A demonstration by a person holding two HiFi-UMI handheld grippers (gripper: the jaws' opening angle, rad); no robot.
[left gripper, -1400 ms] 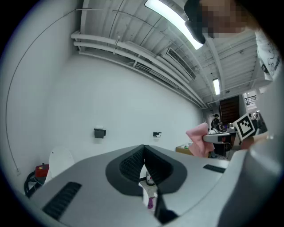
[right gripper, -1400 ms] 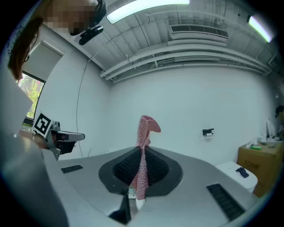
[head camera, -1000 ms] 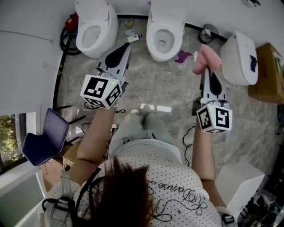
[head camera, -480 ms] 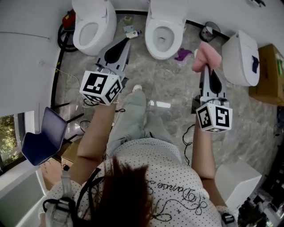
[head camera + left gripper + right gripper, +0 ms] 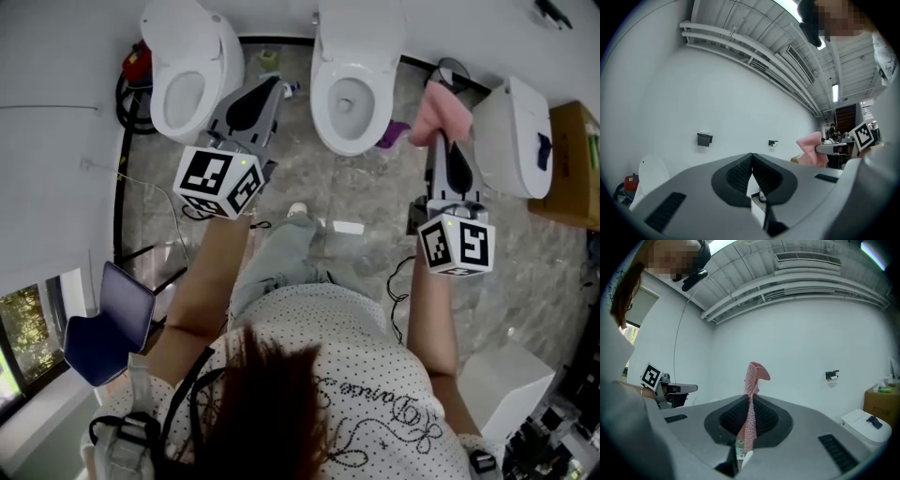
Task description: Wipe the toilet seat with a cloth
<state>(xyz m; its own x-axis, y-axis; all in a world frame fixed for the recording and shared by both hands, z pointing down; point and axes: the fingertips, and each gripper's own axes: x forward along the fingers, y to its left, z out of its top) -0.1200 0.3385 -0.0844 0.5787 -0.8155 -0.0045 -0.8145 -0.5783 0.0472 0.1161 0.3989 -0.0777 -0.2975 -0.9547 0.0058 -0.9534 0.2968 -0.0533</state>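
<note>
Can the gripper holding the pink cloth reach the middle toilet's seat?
Probably yes. The right gripper, shut on the pink cloth, hangs beside the middle toilet; its seat lies uncovered and nothing stands between them.

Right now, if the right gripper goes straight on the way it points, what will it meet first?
Most likely the white wall: the right gripper, shut on the pink cloth, points at bare wall, left of the closed toilet. Depth is unclear.

White dotted top (image 5: 337, 361) with looping script, pale trousers (image 5: 281, 258), grey left gripper (image 5: 273, 84) and right gripper (image 5: 441, 142) carrying black-and-white marker cubes (image 5: 217, 181).
</note>
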